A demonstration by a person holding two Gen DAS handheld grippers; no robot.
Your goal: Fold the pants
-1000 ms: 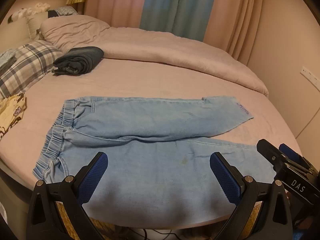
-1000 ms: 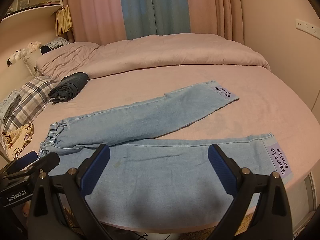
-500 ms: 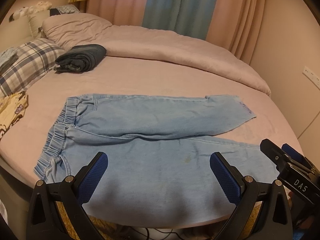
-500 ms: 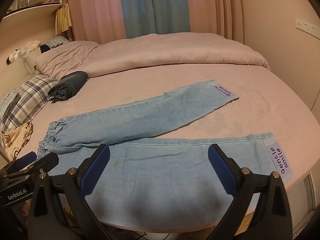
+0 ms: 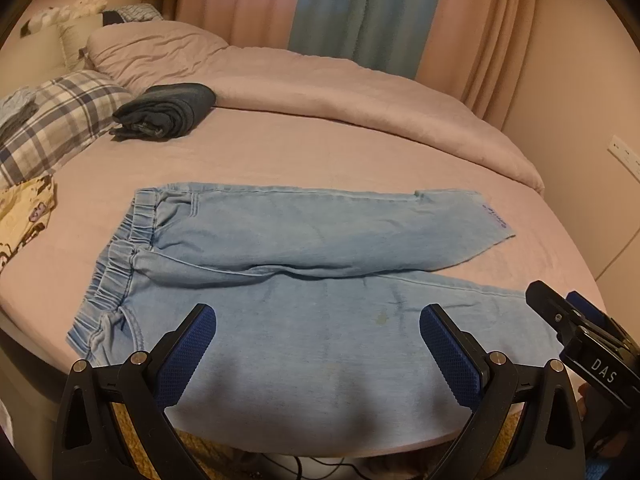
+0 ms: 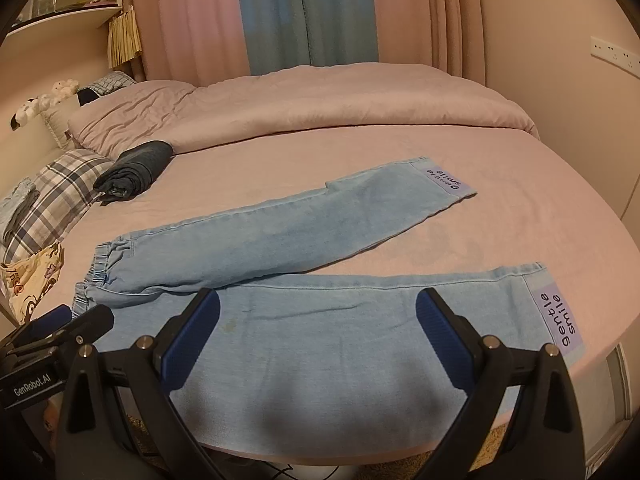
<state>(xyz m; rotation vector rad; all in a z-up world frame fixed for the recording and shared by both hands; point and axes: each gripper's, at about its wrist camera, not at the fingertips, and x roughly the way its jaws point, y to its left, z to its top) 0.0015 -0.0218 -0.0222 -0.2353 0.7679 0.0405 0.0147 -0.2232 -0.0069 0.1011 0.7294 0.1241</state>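
From the left wrist, your left tongs (image 5: 318, 346) are hovering spread wide over light denim pants (image 5: 304, 240) lying flat on the pink bed (image 5: 280, 152). From the right wrist, your right tongs (image 6: 318, 332) are gaping, empty, above the near leg.

A round bed (image 5: 280, 156) with a pink sheet fills the area ahead of the gripper. A pink duvet (image 6: 320, 100) lies bunched along its far side. A plaid pillow (image 5: 60, 120) sits far left, with a dark folded garment (image 5: 168, 110) just beside it. Pink curtains (image 6: 192, 20) flank a blue curtain (image 6: 308, 12) on the far wall. A wall socket strip (image 6: 612, 50) is mounted upper right. Lighting is warm and dim.
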